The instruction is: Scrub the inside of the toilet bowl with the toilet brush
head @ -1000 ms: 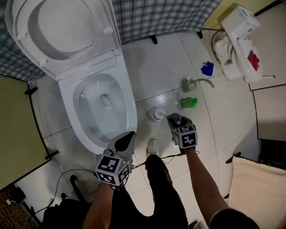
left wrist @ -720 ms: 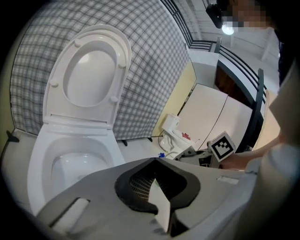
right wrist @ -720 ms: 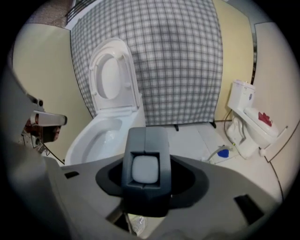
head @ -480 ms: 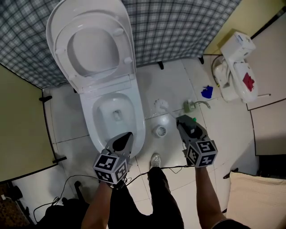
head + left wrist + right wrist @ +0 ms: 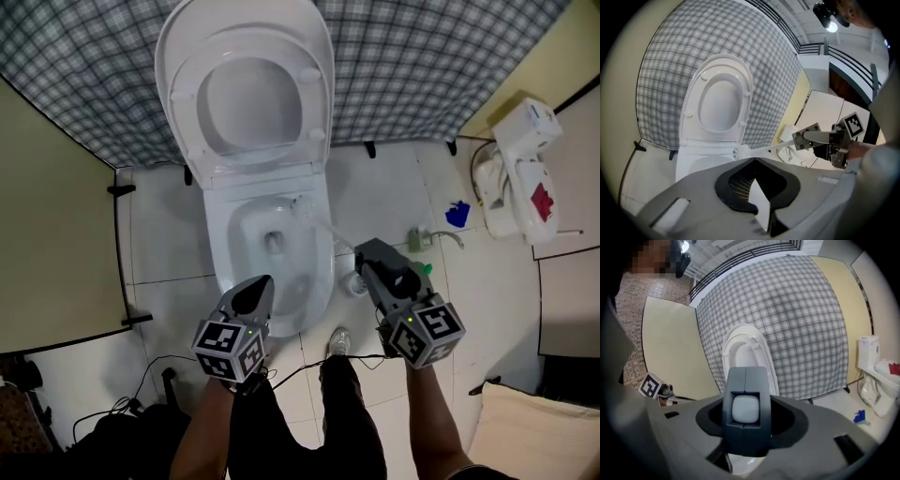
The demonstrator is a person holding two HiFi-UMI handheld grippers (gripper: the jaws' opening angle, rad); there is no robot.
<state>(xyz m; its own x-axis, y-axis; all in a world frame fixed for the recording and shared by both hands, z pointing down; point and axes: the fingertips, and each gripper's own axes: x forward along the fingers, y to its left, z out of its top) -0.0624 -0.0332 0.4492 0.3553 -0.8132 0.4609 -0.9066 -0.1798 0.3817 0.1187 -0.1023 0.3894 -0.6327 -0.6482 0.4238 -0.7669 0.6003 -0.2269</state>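
Far left: a yellow partition panel (image 5: 52, 234) standing on the white tiled floor (image 5: 164, 234), black cables (image 5: 167, 380) trailing near its foot. Next: the left gripper (image 5: 256, 289), jaws pressed together with nothing between them, poised just before the front rim of the toilet bowl (image 5: 225, 267). Behind the bowl: seat and lid (image 5: 248, 103) tipped upright against a grey checked backdrop (image 5: 422, 56). Right of the bowl, on the floor: a white shoe (image 5: 339, 339); a round white brush holder (image 5: 352, 281), partly covered by the right gripper (image 5: 367, 253); a green bottle (image 5: 424, 269); a blue object (image 5: 457, 214); at the far right, a second white toilet (image 5: 520, 169). Right gripper jaws clamped on the butt end of the toilet brush (image 5: 766, 147). Entirely white, with a slender straight handle and a small bristle head (image 5: 739, 151), so hard to separate from the porcelain in the head view. Slants up and left from the jaws across the bowl's right rim, with the head above the rear of the bowl, close to the seat hinge; contact with the porcelain not discernible.
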